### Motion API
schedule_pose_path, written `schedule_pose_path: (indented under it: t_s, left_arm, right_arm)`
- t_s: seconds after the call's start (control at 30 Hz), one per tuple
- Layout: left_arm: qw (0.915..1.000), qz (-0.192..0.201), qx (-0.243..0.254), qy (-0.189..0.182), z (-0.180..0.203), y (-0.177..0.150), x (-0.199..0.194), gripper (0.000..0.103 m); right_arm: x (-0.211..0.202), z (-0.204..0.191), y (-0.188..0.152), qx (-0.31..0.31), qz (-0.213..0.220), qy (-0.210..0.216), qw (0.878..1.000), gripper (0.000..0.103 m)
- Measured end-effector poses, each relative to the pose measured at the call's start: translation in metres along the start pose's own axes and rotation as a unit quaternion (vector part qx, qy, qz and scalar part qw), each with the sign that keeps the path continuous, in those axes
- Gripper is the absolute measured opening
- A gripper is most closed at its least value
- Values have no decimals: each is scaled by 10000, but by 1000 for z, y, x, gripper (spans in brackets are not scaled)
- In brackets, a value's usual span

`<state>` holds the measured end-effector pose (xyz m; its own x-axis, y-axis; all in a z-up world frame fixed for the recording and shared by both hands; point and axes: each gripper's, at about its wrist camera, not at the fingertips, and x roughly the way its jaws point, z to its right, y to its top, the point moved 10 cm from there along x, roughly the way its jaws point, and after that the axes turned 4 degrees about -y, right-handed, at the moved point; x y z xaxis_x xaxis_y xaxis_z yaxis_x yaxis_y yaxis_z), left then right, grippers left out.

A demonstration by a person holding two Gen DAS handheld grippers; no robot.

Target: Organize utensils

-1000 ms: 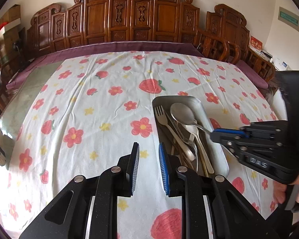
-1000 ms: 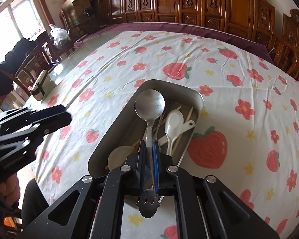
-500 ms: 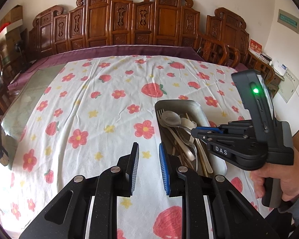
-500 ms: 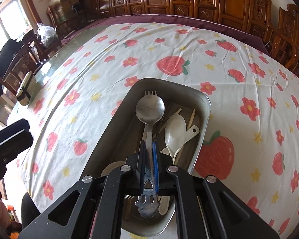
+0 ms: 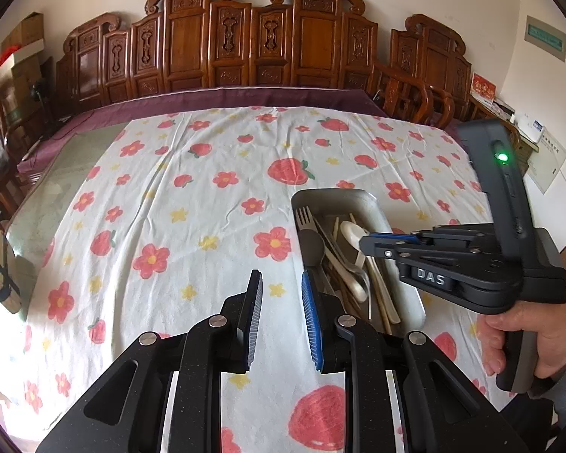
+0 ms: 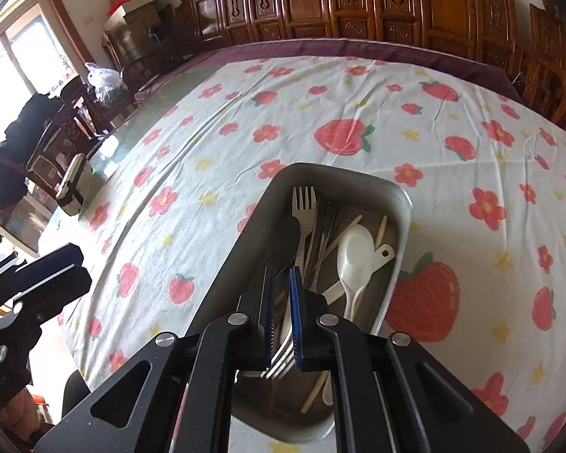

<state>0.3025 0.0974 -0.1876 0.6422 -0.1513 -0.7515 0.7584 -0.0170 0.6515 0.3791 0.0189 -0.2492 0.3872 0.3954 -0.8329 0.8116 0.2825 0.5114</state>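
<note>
Carved wooden chairs (image 5: 253, 45) are lining the far side of a long table, which is being covered by one white cloth (image 5: 177, 188) printed with red flowers and strawberries; a strip of bare glass top (image 5: 56, 181) is being left exposed at the left edge. One metal tray (image 6: 400, 204) is sitting on the cloth near the right front, and the utensils are lying inside it: one pale fork (image 6: 303, 204) with its tines toward the far end, one dark metal spoon (image 5: 313, 245) beside it, two white spoons (image 6: 354, 253) overlapping on the right side, and several thin wooden chopsticks (image 6: 381, 228), whose exact number cannot be told because they are crossing under the other pieces. The right gripper (image 6: 283, 313) is being held low over the near half of the tray, its jaws narrowly parted, with the dark spoon's handle and a set of metal fork tines (image 6: 283, 358) being seen in the slot between them; whether the pads are touching either piece cannot be told. The left gripper (image 5: 281, 321) is being held over bare cloth just to the left of the tray, with its jaws released and nothing between them. One small box (image 6: 73, 185) is resting on the glass at the table's left edge. One hand (image 5: 528, 328) is being seen wrapped around the right gripper's handle in the left wrist view.
</note>
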Motion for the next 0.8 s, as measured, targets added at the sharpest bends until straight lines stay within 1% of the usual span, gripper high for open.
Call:
schedule_pose_path:
  t_s: [0.07, 0.1, 0.27, 0.33, 0.37, 0.47, 0.53, 0.57, 0.63, 0.7, 0.73, 0.8]
  left_arm:
    - [10000, 23, 22, 7, 3, -1, -5, 22]
    - [10000, 41, 39, 16, 5, -1, -7, 25]
    - [9999, 99, 106, 43, 21, -5, -20, 27]
    - [9998, 130, 123, 48, 27, -7, -25, 34]
    - [9998, 154, 138, 59, 31, -8, -28, 35]
    - [9996, 219, 161, 66, 42, -12, -36, 47]
    - [9994, 288, 191, 73, 50, -16, -43, 63]
    - [9993, 311, 199, 82, 53, -16, -45, 66]
    - [9991, 357, 216, 109, 60, -19, -50, 83]
    - [9988, 413, 214, 121, 67, -23, -54, 91]
    - [9988, 419, 221, 116, 70, -24, -55, 93]
    - [9985, 463, 252, 124, 77, -28, -60, 95]
  right_arm:
    - [-13, 4, -4, 0, 130, -19, 9999, 9]
    - [-18, 6, -6, -6, 174, -41, 9998, 9]
    - [-56, 18, -23, -45, 481, -178, 9987, 9]
    - [-73, 23, -31, -32, 608, -210, 9979, 9]
    - [-79, 25, -34, -20, 650, -222, 9976, 9]
    - [-103, 31, -46, 17, 804, -260, 9964, 9]
    - [-118, 35, -54, 39, 905, -303, 9954, 9]
    - [-125, 37, -58, 50, 951, -340, 9949, 9]
    - [-138, 40, -65, 82, 1045, -413, 9936, 24]
    - [-154, 45, -73, 178, 1200, -526, 9912, 57]
    - [-159, 48, -76, 210, 1264, -576, 9901, 65]
    - [-170, 52, -84, 242, 1369, -688, 9879, 78]
